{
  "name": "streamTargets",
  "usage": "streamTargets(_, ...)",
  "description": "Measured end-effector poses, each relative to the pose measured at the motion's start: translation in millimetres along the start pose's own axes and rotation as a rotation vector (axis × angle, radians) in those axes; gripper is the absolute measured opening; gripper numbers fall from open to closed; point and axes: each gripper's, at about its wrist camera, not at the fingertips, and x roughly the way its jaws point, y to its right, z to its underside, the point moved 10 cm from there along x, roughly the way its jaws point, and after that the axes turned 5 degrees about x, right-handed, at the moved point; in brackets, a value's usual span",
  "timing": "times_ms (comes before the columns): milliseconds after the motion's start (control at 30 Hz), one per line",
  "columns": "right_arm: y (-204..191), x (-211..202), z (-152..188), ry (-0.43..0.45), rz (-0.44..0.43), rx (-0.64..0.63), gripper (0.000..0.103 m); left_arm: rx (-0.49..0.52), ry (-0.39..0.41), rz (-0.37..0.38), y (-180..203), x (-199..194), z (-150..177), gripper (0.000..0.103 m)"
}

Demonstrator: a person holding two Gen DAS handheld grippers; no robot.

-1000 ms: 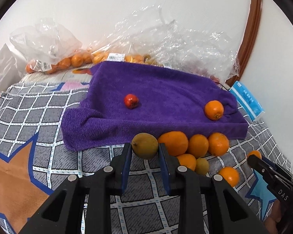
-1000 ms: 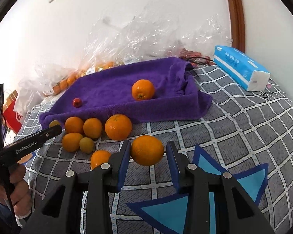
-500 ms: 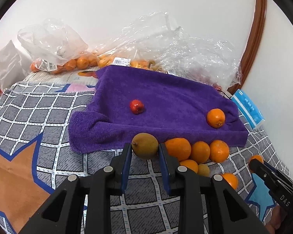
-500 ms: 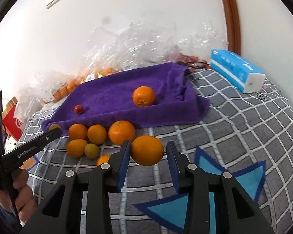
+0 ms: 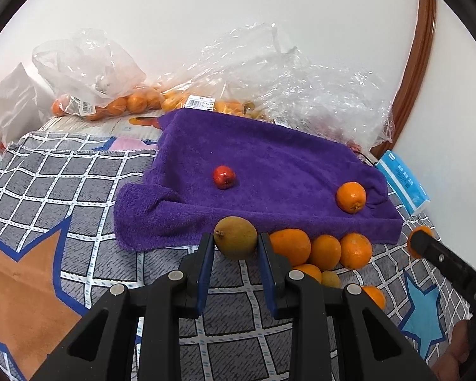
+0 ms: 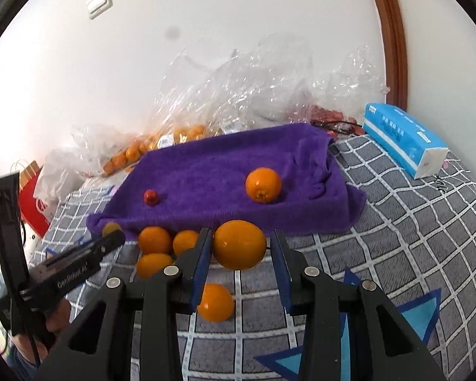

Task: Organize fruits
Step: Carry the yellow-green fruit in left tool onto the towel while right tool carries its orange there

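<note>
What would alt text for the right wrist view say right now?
The right gripper holds an orange above a grey checked cloth, facing a purple towel that carries one orange and a small red fruit. Loose oranges lie before the towel; the left gripper enters at left.

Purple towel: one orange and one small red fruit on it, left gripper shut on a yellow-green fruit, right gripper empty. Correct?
Not quite: the right gripper is not empty; the right wrist view shows it shut on an orange. The rest holds: purple towel, orange on the towel, small red fruit, left gripper shut on the yellow-green fruit.
</note>
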Motion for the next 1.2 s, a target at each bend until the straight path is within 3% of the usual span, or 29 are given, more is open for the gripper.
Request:
streamTargets(400, -2, 7, -20, -0.002, 0.011, 0.005, 0.037, 0.011, 0.013, -0.024, -2, -18, -9, 0.026)
streamTargets(667, -7, 10, -39, 0.017, 0.005, -0.025, 0.037, 0.023, 0.064, -0.065, -4, -40, -43, 0.026)
streamTargets(900, -6, 19, -62, 0.04, 0.004, -0.021, 0.037, 0.047, 0.087, -0.084, 2, -28, -71, 0.027)
streamTargets(1200, 2, 39, -83, 0.052, 0.008, 0.018, 0.037, -0.006, 0.094, -0.061, 0, 2, -84, 0.026)
